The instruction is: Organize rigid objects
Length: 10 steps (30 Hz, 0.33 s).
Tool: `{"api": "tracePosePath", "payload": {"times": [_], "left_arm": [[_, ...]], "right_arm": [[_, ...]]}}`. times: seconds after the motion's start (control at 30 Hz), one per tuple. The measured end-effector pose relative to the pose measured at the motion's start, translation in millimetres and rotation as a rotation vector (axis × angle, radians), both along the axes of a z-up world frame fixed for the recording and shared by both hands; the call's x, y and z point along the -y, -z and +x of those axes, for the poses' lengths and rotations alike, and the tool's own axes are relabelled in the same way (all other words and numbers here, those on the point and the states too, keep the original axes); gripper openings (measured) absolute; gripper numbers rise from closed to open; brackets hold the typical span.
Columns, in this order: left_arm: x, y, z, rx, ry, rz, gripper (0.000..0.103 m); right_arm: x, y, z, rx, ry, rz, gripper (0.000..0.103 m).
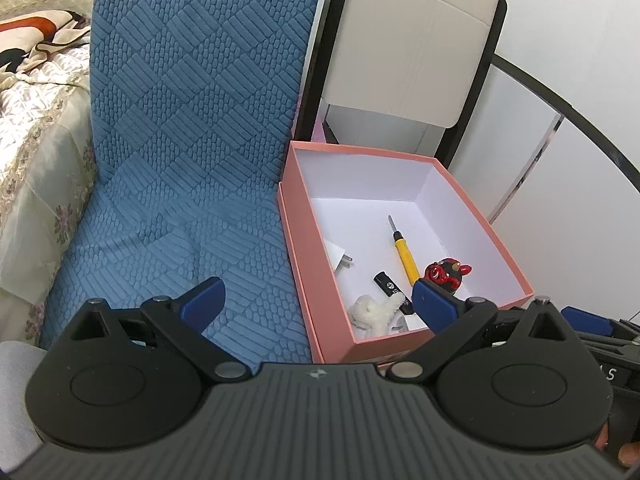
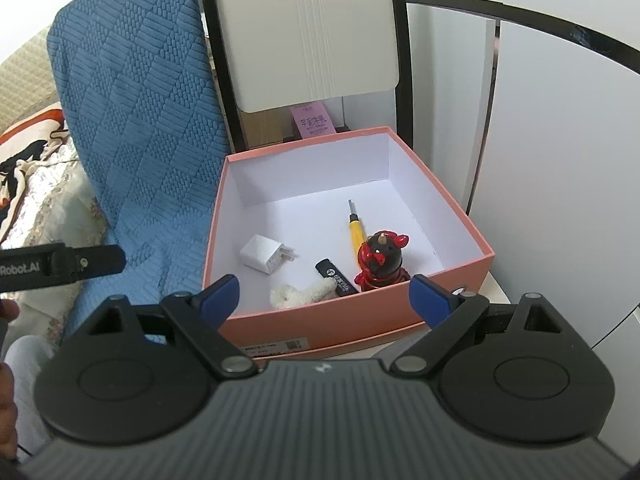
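A pink box with a white inside stands open beside a blue quilted cushion. In it lie a yellow screwdriver, a white plug adapter, a black USB stick, a red and black figurine and a small white plush toy. My left gripper is open and empty, near the box's front left corner. My right gripper is open and empty, in front of the box's near wall.
The blue cushion leans to the left of the box. A beige chair back in a black frame stands behind the box. Patterned bedding lies far left. White panels are to the right.
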State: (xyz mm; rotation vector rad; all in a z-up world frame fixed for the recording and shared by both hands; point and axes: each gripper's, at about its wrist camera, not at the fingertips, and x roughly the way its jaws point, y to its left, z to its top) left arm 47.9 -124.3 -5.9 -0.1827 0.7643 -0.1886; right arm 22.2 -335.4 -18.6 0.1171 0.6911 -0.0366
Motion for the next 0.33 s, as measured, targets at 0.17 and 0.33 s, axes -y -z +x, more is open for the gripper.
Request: {"api": "tracePosePath", "payload": {"times": [0.17, 0.33], "left_arm": [[0.1, -1.4, -1.8, 0.007, 0.001, 0.004, 0.101], [0.1, -1.8, -1.9, 0.007, 0.000, 0.007, 0.101]], "right_arm": [[-2.3, 0.7, 0.3, -0.002, -0.010, -0.007, 0.093], [-3.0, 2.5, 0.2, -0.011, -0.016, -0.002, 0.093]]}}
